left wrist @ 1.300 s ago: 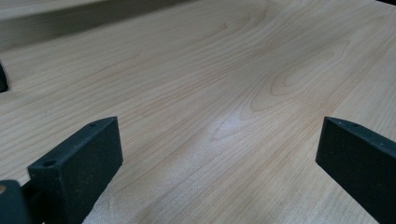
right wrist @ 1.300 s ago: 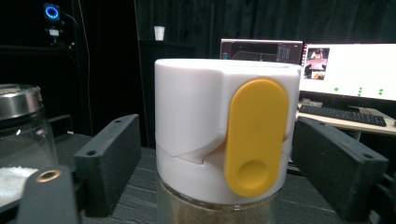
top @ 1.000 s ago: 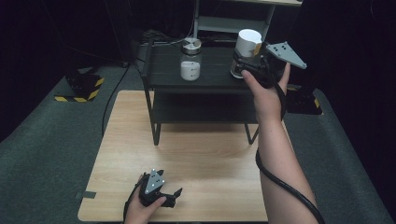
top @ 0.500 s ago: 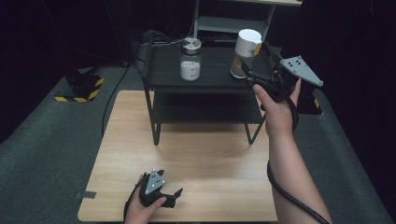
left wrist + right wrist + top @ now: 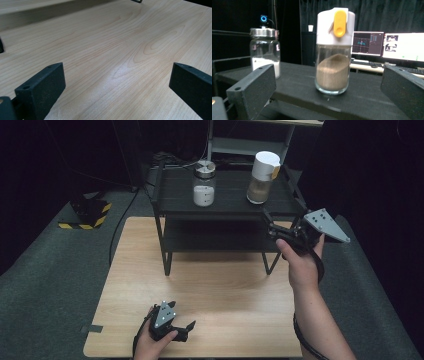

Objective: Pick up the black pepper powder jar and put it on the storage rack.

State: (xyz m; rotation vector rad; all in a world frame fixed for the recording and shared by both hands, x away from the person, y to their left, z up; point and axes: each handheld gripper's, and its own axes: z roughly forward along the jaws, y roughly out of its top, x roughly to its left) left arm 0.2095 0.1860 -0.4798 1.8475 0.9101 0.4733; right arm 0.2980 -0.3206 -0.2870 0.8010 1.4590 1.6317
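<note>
A glass jar of brown powder [image 5: 262, 180] with a white cap and yellow tab stands upright on the top of a black shelf [image 5: 235, 205]. In the right gripper view the brown-powder jar [image 5: 333, 72] stands ahead of the jaws, apart from them. My right gripper [image 5: 270, 224] hovers open off the shelf's front right corner, pointing at the jar. A second jar [image 5: 204, 185] with a metal lid and white powder stands to its left, as does that metal-lidded jar [image 5: 265, 50] in the right gripper view. My left gripper [image 5: 186, 330] rests open on the wooden table [image 5: 225, 295] near its front edge, nothing between its jaws.
The shelf has a lower tier [image 5: 215, 237] and thin legs [image 5: 166, 260] standing on the table's far half. Bare wood [image 5: 120, 50] lies in front of the left jaws. Dark carpet [image 5: 50, 270] surrounds the table. Monitors [image 5: 387, 46] glow behind the shelf.
My right gripper has let go of the brown-powder jar and drawn back, down and to the right; the jar stays upright on the shelf. The left gripper has not moved.
</note>
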